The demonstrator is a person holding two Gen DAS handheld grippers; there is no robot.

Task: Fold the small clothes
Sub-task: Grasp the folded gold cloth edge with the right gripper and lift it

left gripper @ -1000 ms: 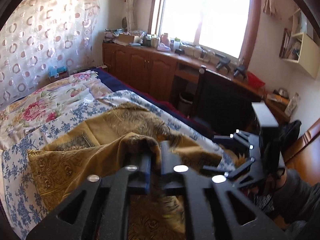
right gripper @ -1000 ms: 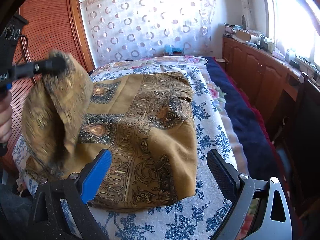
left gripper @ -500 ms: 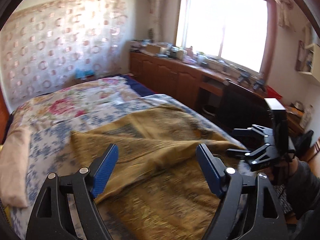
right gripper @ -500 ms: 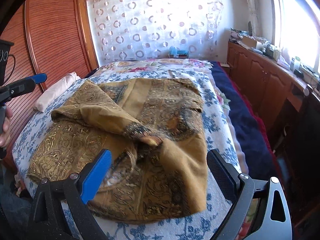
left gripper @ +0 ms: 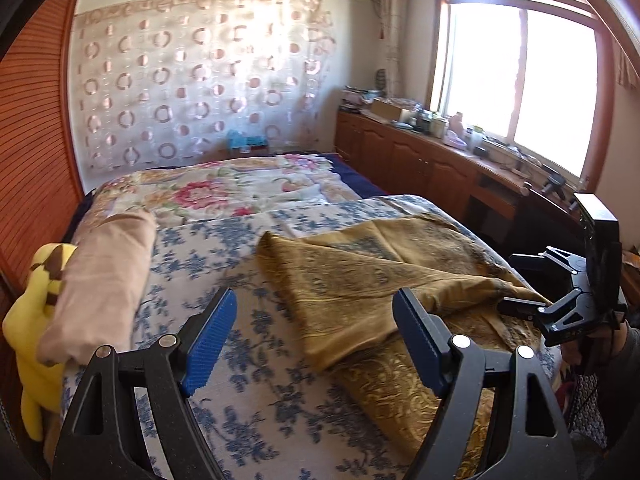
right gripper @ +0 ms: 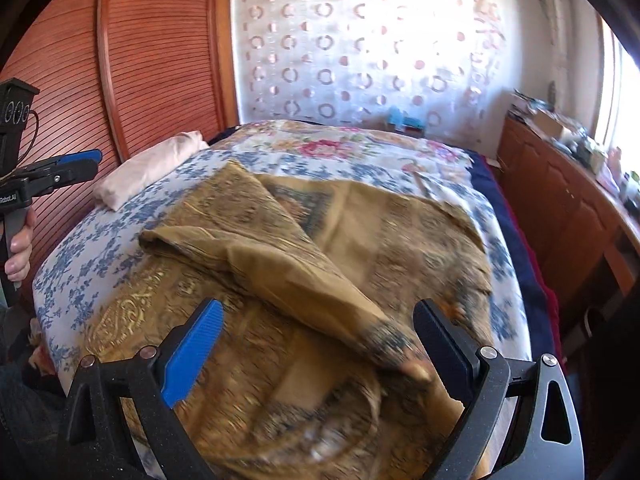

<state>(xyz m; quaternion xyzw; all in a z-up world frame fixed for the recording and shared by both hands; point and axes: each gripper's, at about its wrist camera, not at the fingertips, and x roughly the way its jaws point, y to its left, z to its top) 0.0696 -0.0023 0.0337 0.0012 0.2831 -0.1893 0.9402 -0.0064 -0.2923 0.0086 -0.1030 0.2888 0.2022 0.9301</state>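
**Both grippers open over a half-folded golden cloth**

Nearest of all, the left gripper (left gripper: 314, 338) has its jaws spread wide and nothing between them; they have just been opening, and below the gap lies only the blue-flowered bedsheet (left gripper: 224, 240). Its right finger stands in front of the near edge of the golden patterned cloth (left gripper: 360, 280), though whether it touches the fabric cannot be told. Likewise the right gripper (right gripper: 318, 346) is wide open and grips nothing; a dark-bordered corner of the cloth (right gripper: 304, 280) lies between its fingers, unpinched.

Just beyond, the cloth is spread on the bed's near half, one flap folded diagonally back over the rest so that a plain ochre underside shows. In the left wrist view the right gripper (left gripper: 524, 280) hovers at the cloth's right edge; in the right wrist view the left gripper (right gripper: 76, 164) is held by a hand (right gripper: 18, 248) off the bed's left side.

Farther back, a pink pillow (left gripper: 108, 272) lies on the sheet beside a yellow plush toy (left gripper: 32, 320), then a rose-printed quilt (left gripper: 224, 192), and finally a circle-patterned curtain (left gripper: 192, 92).
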